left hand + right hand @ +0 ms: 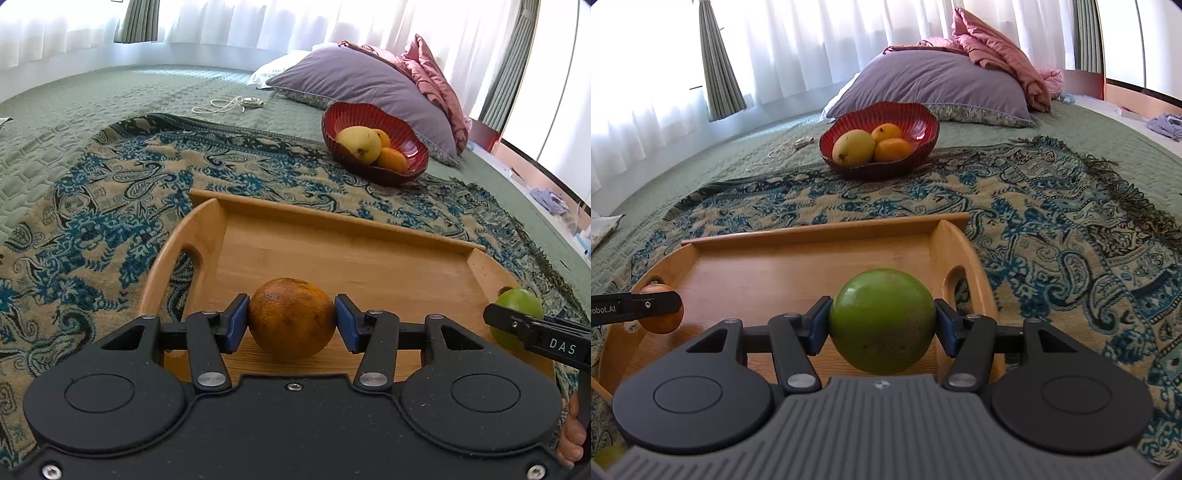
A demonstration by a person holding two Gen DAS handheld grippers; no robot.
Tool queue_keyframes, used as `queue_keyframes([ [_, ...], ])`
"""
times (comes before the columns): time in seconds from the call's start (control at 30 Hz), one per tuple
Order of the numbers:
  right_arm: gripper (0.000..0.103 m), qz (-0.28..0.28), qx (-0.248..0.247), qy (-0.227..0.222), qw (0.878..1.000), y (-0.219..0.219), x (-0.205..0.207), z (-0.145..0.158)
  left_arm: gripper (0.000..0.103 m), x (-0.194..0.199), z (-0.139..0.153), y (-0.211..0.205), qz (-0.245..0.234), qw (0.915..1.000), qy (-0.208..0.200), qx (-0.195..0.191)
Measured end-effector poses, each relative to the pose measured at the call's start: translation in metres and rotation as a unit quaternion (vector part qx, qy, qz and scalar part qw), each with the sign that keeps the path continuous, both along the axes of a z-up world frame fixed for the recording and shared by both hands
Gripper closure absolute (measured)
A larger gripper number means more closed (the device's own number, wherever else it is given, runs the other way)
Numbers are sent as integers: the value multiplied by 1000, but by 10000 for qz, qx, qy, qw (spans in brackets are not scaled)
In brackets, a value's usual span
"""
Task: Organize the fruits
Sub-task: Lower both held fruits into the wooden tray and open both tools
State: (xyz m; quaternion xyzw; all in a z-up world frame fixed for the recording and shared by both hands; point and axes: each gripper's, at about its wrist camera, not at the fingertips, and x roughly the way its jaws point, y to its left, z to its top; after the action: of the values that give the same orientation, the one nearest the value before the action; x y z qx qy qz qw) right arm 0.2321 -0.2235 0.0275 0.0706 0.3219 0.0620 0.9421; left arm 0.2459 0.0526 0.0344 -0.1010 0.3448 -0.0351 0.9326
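Fruits in both grippers right now: left gripper point(291, 319) has its blue pads point(236, 323) clamped on an orange point(291, 317), one pad each side, over the near-left part of the wooden tray point(332, 221). Can't tell if the orange rests on the tray floor or hangs just above it. Right gripper point(882, 323) is squeezed onto a green fruit point(882, 319), shiny and round, pads point(820, 325) tight w/ both flanks, near the tray's point(820, 230) right handle cutout. From the left wrist view the green fruit point(517, 314) shows at the tray's right end behind the right gripper's black finger point(532, 328). From the right wrist view the orange point(661, 310) sits at the tray's left end, partly hidden by the left finger. Tray lies on a paisley throw point(1052, 221) over a green bedspread point(74, 110). Beyond the tray's far edge, well apart, a red bowl point(923, 122) sits at the throw's far edge w/ a yellow pear point(853, 147) and two small oranges point(894, 149) inside. Purple pillow point(931, 81) right behind the bowl, pink bedding point(997, 48) on top.
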Motion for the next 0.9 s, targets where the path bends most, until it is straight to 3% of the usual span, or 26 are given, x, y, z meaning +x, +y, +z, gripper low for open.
queue_keyframes([
  [0.47,40,129,-246,14,9996,14,7,-7,54,-1,-2,-4,-103,9997,-153,172],
  [0.53,37,121,-229,31,9997,14,7,-7,46,-3,1,-5,-121,9993,-220,261],
  [0.57,29,113,-222,45,9997,14,6,-6,43,-4,3,-5,-127,9992,-230,290],
  [0.9,15,112,-276,-263,9992,9,-15,18,12,-34,27,4,-126,9990,-320,288],
])
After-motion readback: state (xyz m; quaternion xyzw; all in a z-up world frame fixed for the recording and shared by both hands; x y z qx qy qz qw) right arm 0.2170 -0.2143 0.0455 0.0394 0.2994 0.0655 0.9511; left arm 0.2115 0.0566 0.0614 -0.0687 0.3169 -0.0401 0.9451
